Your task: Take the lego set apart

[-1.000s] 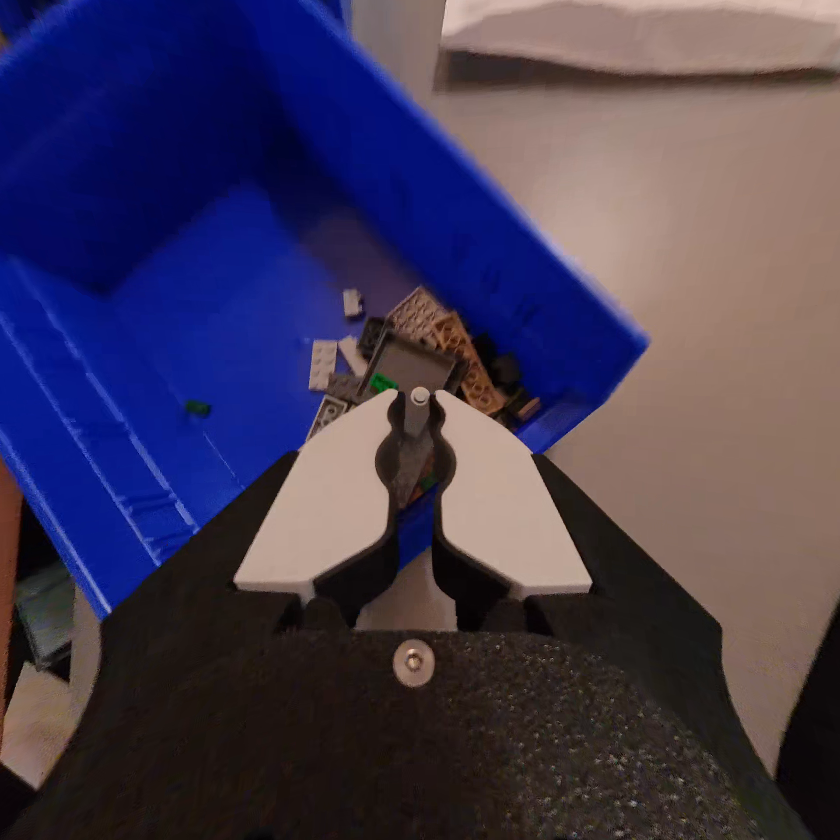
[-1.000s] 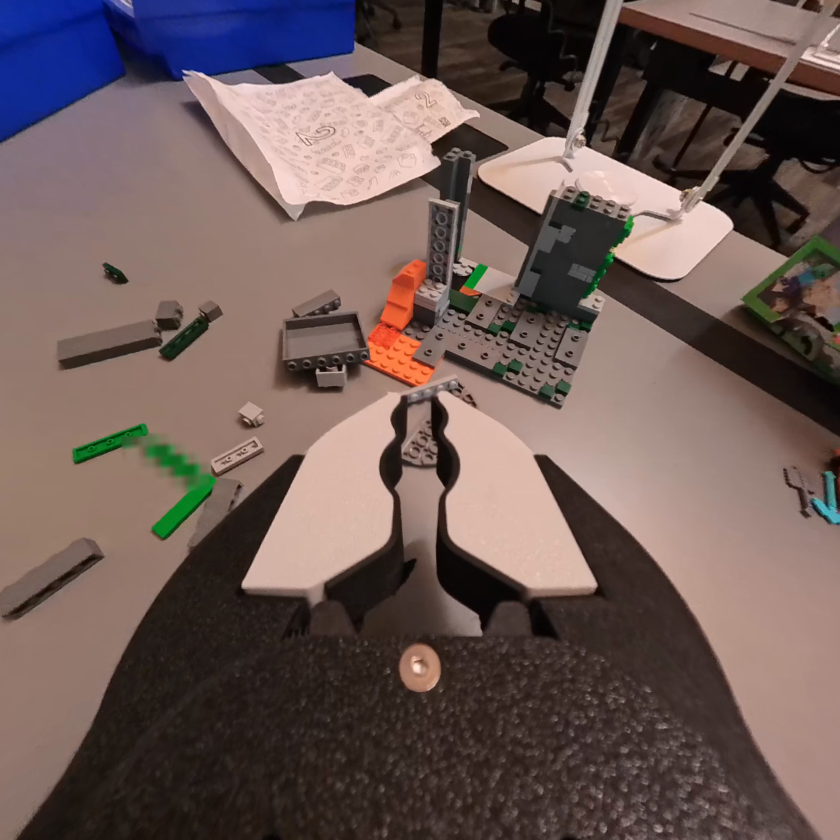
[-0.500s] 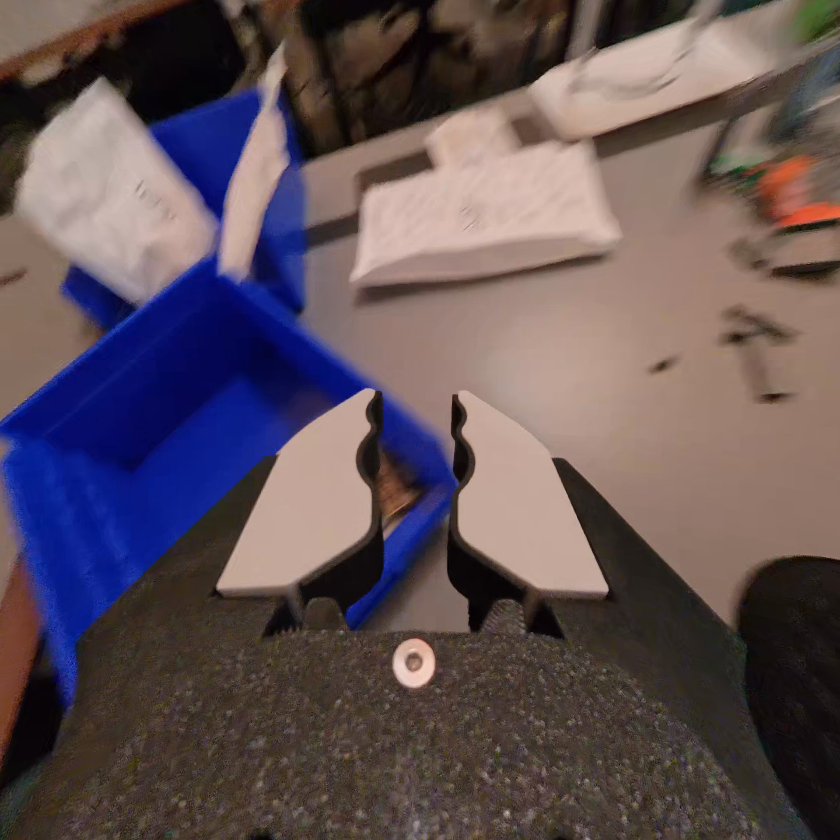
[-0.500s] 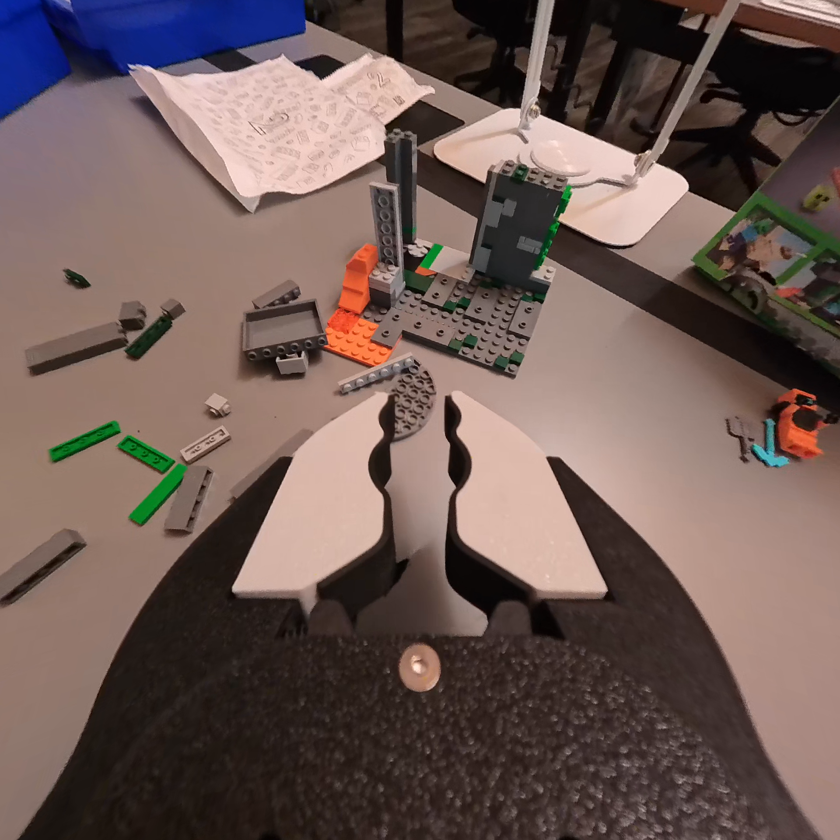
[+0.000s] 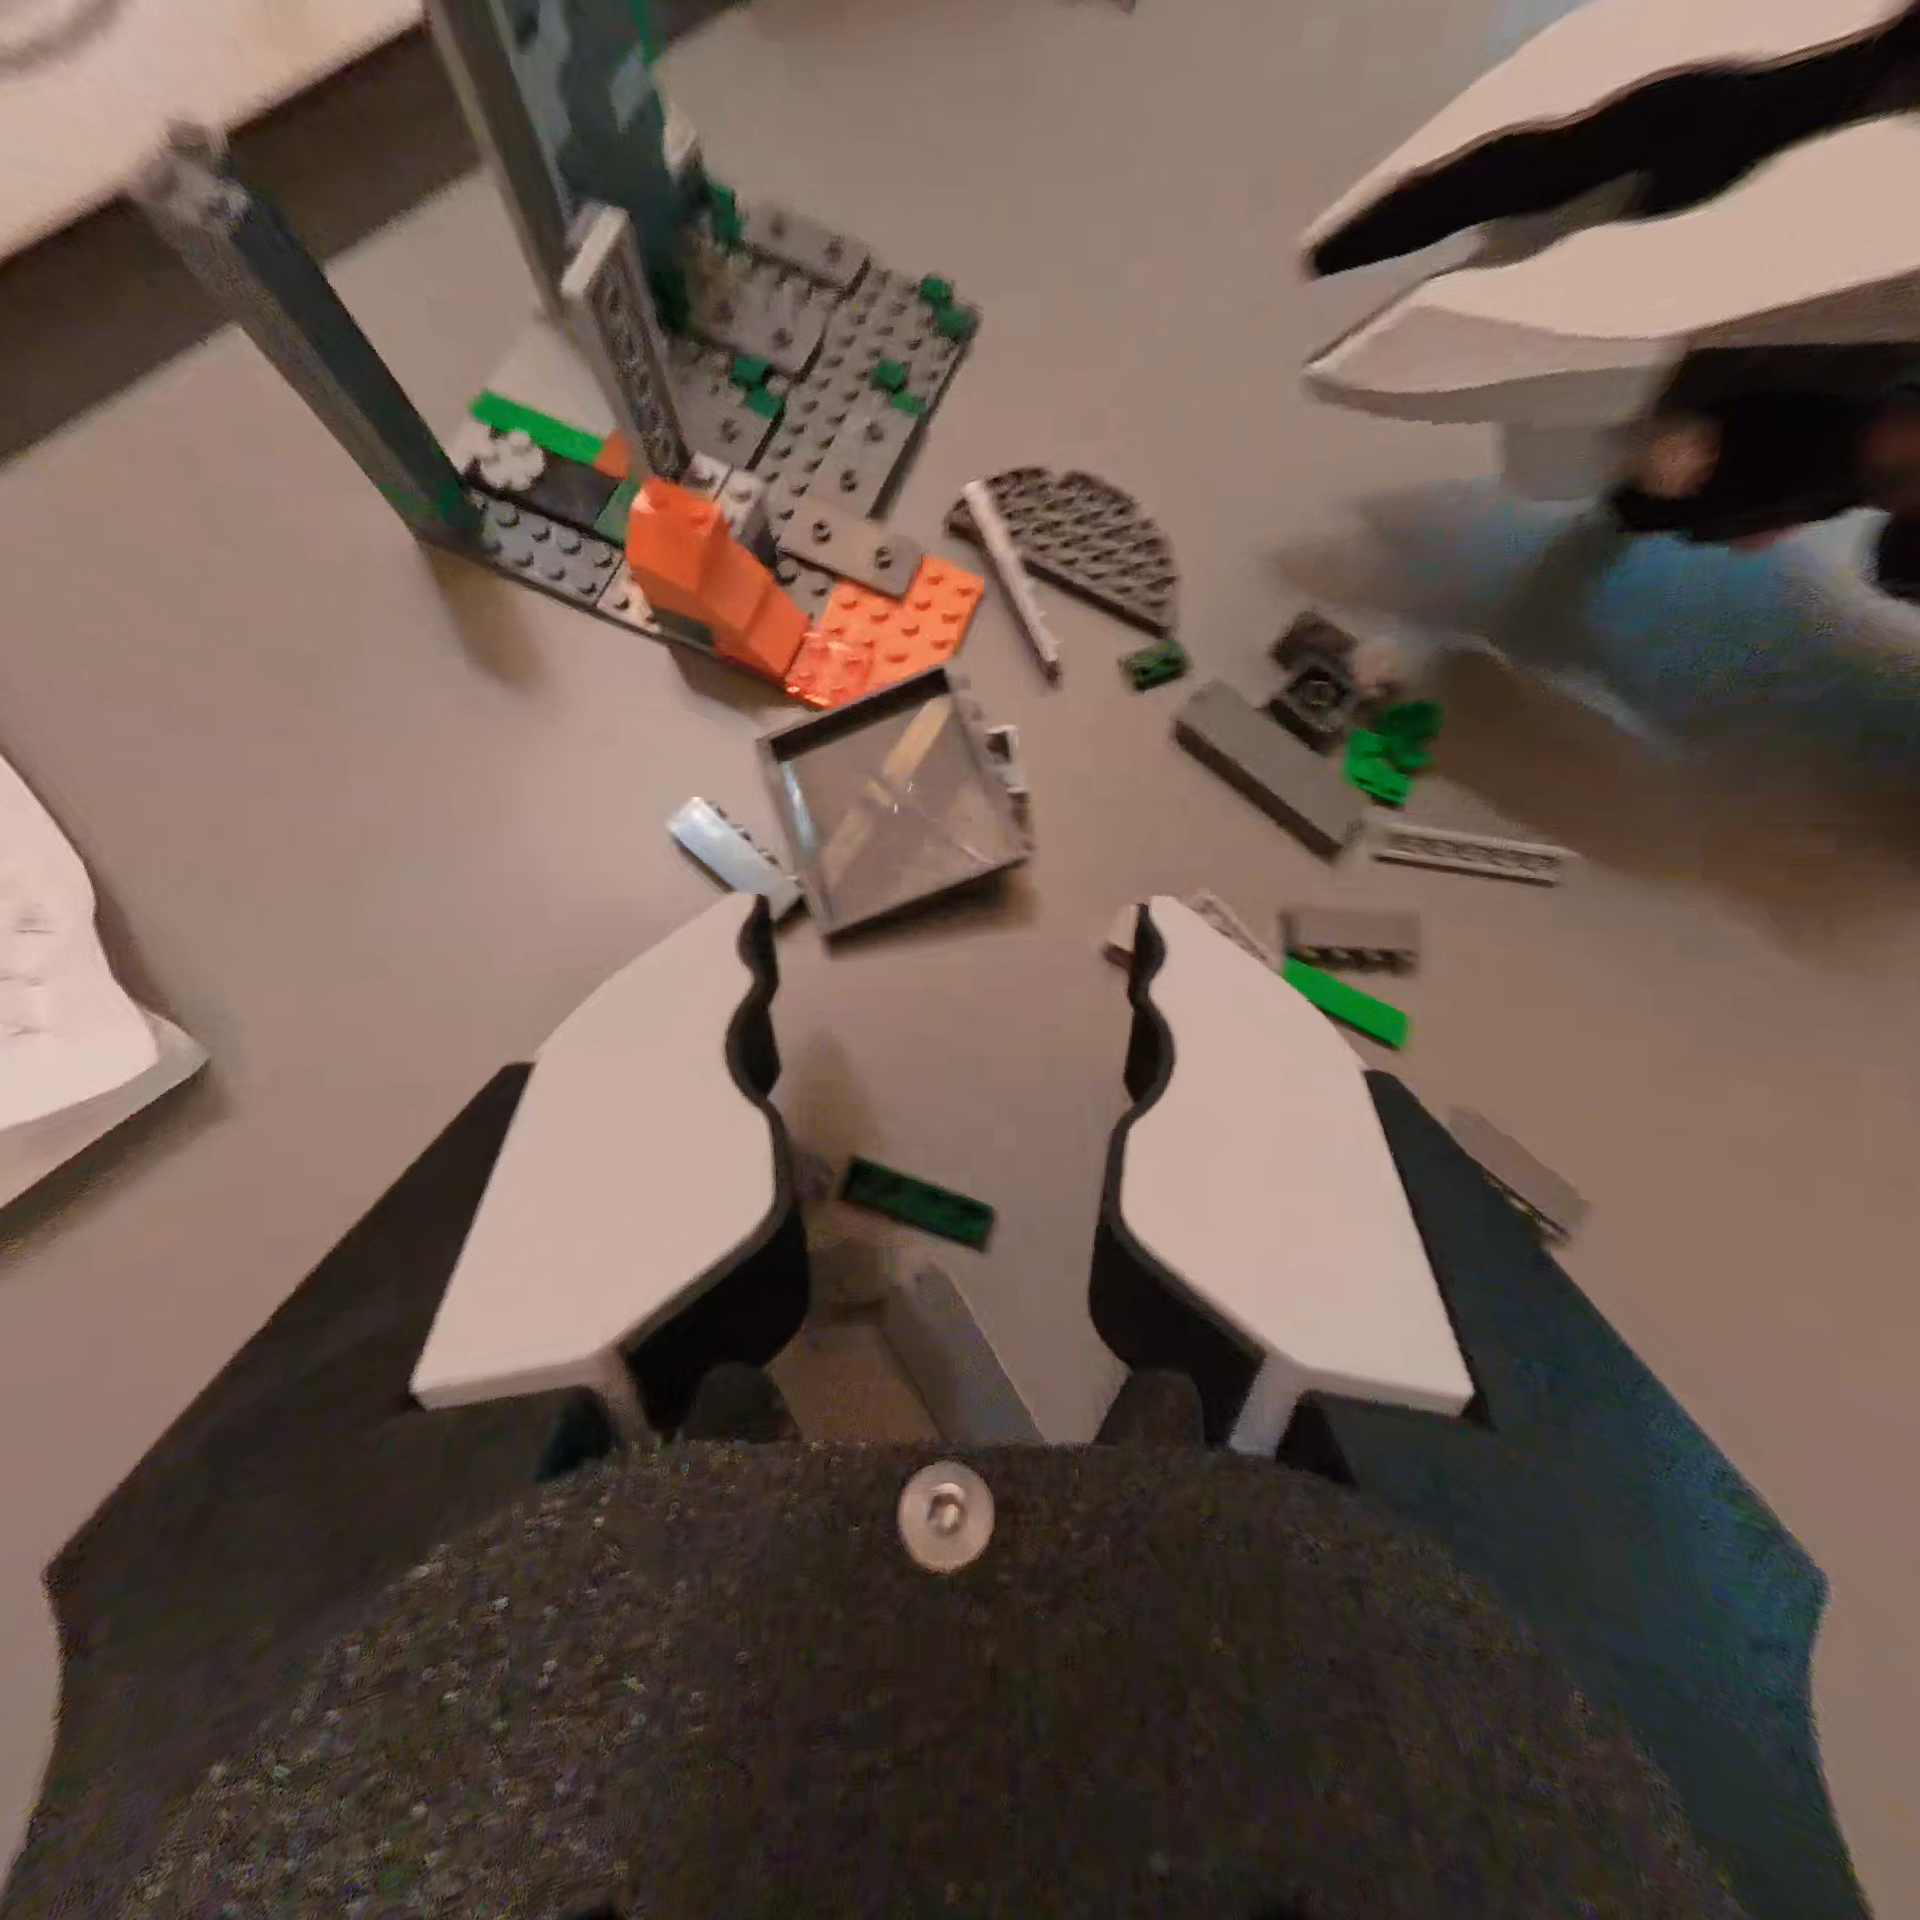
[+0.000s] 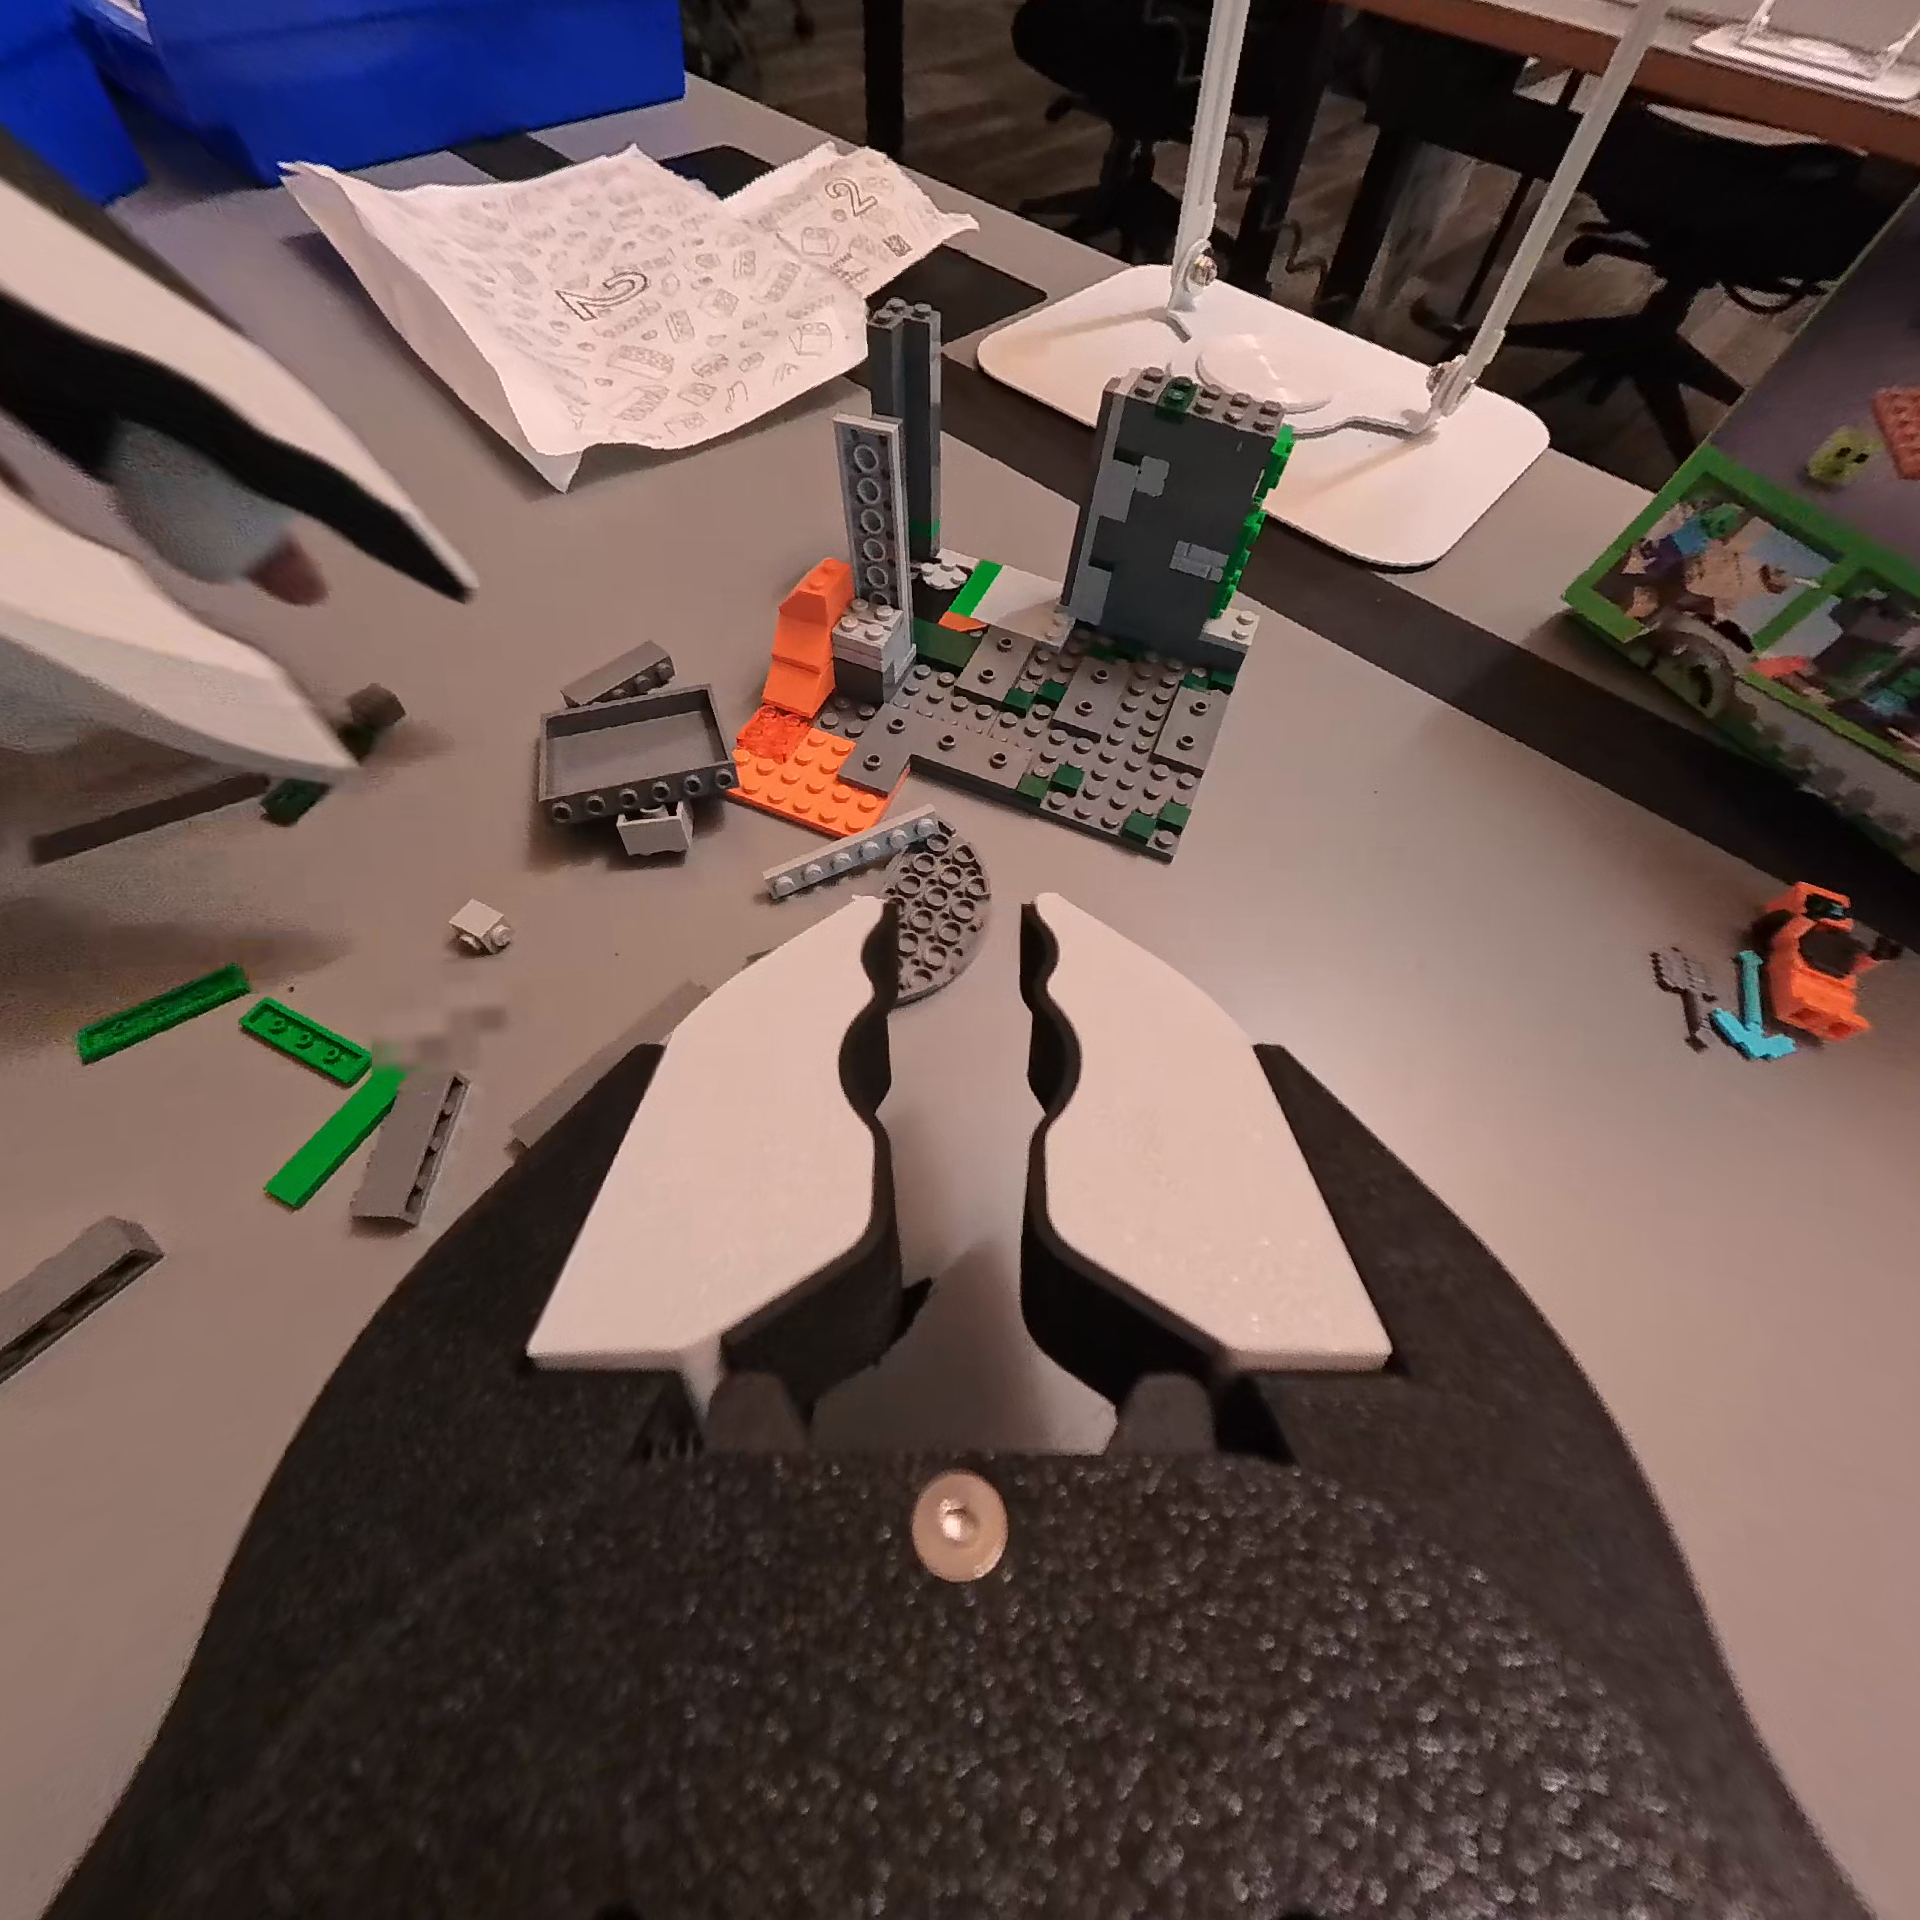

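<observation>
Lego set (image 6: 1023,665), part dismantled; both tongs empty.
Left gripper (image 5: 948,914) wide, right gripper (image 6: 954,909) narrower; only right wrist view shows one box (image 6: 1766,613), two blue bins (image 6: 416,62).

- A white paper bag (image 6: 623,312) on the grey table is showing one large printed numeral among small line drawings of bricks
- A smaller paper bag (image 6: 862,223) just behind it is carrying a numeral of the same kind
- A green-framed box (image 6: 1766,623) at the right edge is showing printed artwork only; no words on it are reading clearly
- In the left wrist view, faint print on a white sheet (image 5: 52,987) is blurring past reading
</observation>
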Tool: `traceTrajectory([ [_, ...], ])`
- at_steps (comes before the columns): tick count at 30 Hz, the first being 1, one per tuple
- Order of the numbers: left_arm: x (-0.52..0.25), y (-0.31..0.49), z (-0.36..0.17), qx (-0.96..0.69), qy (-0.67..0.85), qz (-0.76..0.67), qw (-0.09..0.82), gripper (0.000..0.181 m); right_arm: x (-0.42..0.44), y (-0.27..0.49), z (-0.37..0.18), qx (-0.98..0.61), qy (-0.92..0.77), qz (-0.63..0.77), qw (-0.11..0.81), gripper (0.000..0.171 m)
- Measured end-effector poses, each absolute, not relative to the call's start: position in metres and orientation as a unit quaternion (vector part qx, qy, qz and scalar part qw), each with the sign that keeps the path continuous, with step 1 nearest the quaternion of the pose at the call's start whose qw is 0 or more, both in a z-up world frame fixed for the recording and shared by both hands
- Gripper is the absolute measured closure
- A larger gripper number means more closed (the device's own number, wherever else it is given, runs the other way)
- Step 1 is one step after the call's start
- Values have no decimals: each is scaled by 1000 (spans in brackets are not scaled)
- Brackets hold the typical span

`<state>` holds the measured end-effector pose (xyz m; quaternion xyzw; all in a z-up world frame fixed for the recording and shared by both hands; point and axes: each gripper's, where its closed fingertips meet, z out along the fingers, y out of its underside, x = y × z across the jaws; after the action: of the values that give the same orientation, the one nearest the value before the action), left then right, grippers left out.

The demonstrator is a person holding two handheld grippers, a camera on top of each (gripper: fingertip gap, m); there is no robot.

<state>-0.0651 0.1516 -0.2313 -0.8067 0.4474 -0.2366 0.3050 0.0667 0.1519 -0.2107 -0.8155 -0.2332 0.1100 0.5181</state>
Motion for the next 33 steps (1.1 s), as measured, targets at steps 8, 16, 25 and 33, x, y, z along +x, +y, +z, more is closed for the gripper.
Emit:
traceTrajectory([
  [8,-58,176,-266,-836,444,-210,245,98,68,154,-210,-813,-241,113,519,150],
  [16,-79,205,-245,-849,386,-262,247,128,67,154,-212,-813,-243,119,516,151],
  [25,-83,212,-267,-853,420,-201,236,152,66,153,-216,-816,-251,113,509,152],
  [33,-108,191,-268,-825,499,-158,213,175,69,152,-215,-815,-249,112,511,152],
])
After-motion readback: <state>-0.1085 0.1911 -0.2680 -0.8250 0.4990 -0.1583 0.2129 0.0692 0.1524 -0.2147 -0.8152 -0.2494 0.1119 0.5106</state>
